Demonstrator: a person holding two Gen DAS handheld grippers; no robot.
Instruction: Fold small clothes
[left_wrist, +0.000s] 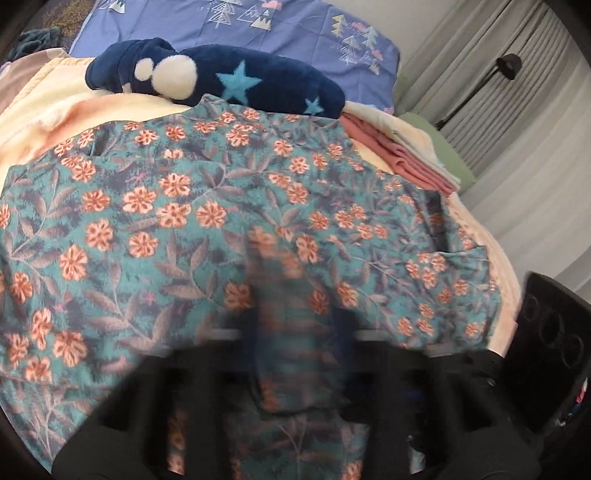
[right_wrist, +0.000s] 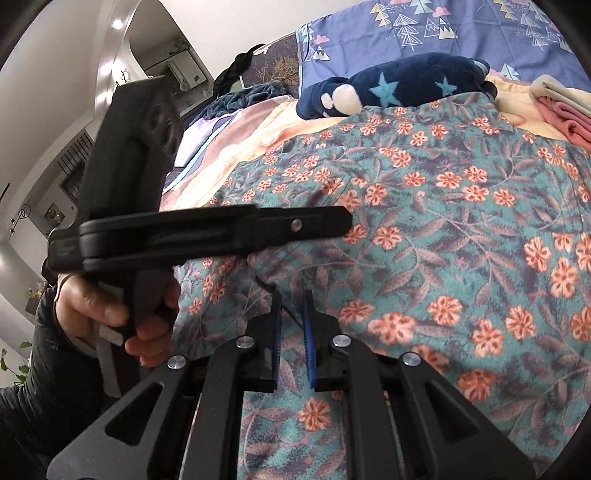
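Teal floral garment (left_wrist: 229, 206) lies spread, unfolded, below the navy star plush (left_wrist: 236, 79) on my bed. My left hand-held gripper (left_wrist: 295, 325) is clamped on its near edge; my right hand-held gripper (right_wrist: 291, 306), slightly parted, holds nothing. All folding remains.

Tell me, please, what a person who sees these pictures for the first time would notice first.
The teal fleece garment with orange flowers fills the middle of both views, spread over the bed. Behind it lies a dark blue plush garment with light blue stars, and folded pink clothes sit at its far right. In the right wrist view, the left gripper reaches across the cloth from the left.
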